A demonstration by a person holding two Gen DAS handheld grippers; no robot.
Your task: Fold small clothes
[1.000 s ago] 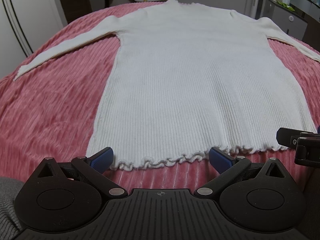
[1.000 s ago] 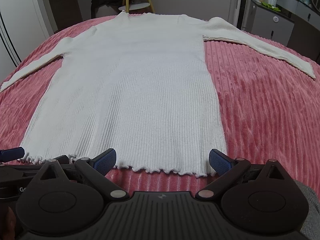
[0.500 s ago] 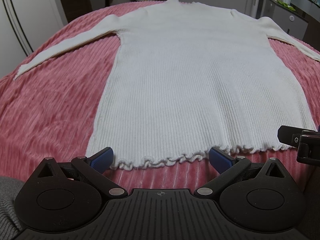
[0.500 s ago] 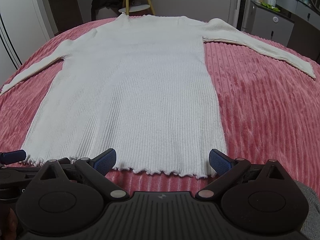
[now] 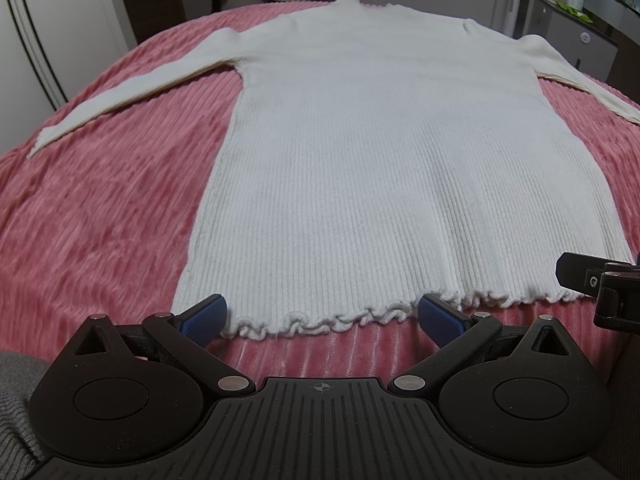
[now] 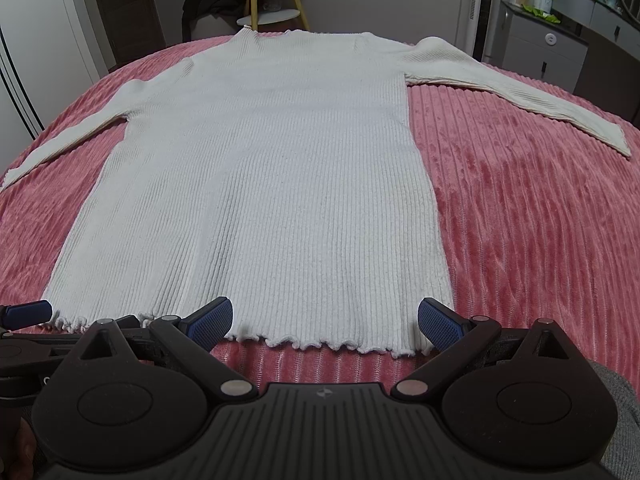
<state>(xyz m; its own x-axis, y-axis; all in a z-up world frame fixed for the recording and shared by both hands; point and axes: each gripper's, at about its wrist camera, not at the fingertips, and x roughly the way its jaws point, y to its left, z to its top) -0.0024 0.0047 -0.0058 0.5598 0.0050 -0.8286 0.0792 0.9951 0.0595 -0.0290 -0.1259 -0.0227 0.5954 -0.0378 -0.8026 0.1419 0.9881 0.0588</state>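
Sweater [image 5: 392, 168] was cream-white, fine vertical rib knit, frilled hem. Bedspread [image 5: 100, 208] was pink-red, corded stripe texture. Left gripper [image 5: 320, 316] was matte black, blue textured pads [image 5: 206, 316]. Right gripper [image 6: 325, 320] same: black body, blue pads [image 6: 438, 325]. Cabinet [image 6: 536, 54] was grey.

Two low, near views from the hem, both along the sweater [image 5: 380, 160].

Bare pink bedspread [image 6: 520, 208] lies free beside the flat white sweater [image 6: 264, 184] (sleeves spread wide), nothing blocking its hem.
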